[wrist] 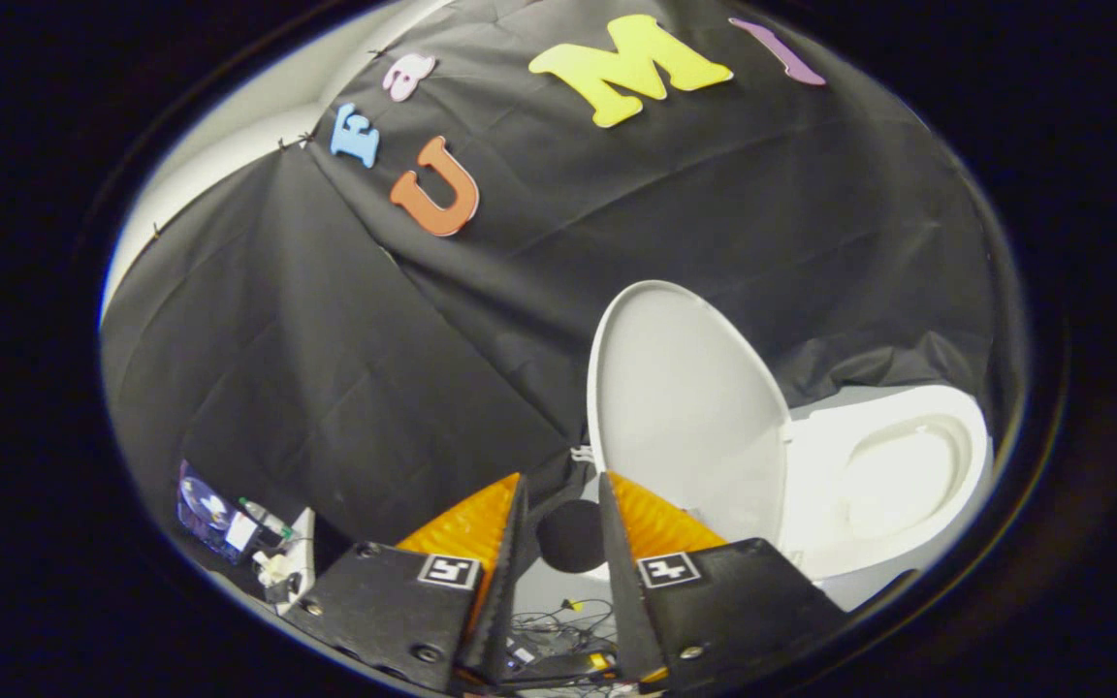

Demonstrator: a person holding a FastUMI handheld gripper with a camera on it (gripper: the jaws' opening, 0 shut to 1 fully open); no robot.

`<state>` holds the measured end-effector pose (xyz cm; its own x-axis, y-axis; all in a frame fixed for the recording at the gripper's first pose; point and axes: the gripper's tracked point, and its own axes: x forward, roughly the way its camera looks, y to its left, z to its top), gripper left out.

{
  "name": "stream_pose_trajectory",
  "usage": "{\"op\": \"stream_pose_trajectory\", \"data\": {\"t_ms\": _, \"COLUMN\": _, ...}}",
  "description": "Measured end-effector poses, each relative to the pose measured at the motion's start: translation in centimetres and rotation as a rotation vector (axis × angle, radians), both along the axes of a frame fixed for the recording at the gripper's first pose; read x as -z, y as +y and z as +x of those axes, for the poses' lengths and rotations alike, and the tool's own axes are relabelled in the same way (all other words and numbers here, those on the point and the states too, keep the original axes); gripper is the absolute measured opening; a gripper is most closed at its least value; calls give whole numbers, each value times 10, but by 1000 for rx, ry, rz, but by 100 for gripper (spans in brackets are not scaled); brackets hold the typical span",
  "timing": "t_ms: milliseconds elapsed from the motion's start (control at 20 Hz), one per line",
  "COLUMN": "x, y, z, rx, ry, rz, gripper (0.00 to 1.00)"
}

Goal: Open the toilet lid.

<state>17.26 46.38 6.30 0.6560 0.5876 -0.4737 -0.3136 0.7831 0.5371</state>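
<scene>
The jaws (561, 494) sit nearest, their two fingers (481, 528) parted with a gap between them and nothing held; a dark round thing (570, 535) shows in that gap. Below the fingers lies a tangle of thin cables (568, 620). Off to the left side of the fingers, a small clutter of items (239, 533) lies near the foot of the cloth wall. Just ahead of the right finger stands the toilet lid (685, 407), raised upright and leaning back toward the black cloth wall (345, 368). Beside the lid, further right, the toilet (893, 475) lies uncovered, its seat ring and bowl showing.
</scene>
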Motion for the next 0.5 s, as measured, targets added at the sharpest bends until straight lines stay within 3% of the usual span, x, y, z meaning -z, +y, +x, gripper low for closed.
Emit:
{"op": "stream_pose_trajectory", "data": {"t_ms": 350, "x": -17, "y": -48, "z": -29, "rx": -2, "ry": -166, "rz": -131, "gripper": 92}}
{"op": "stream_pose_trajectory", "data": {"t_ms": 500, "x": -24, "y": -84, "z": -42, "rx": 22, "ry": -223, "rz": -162, "gripper": 92}}
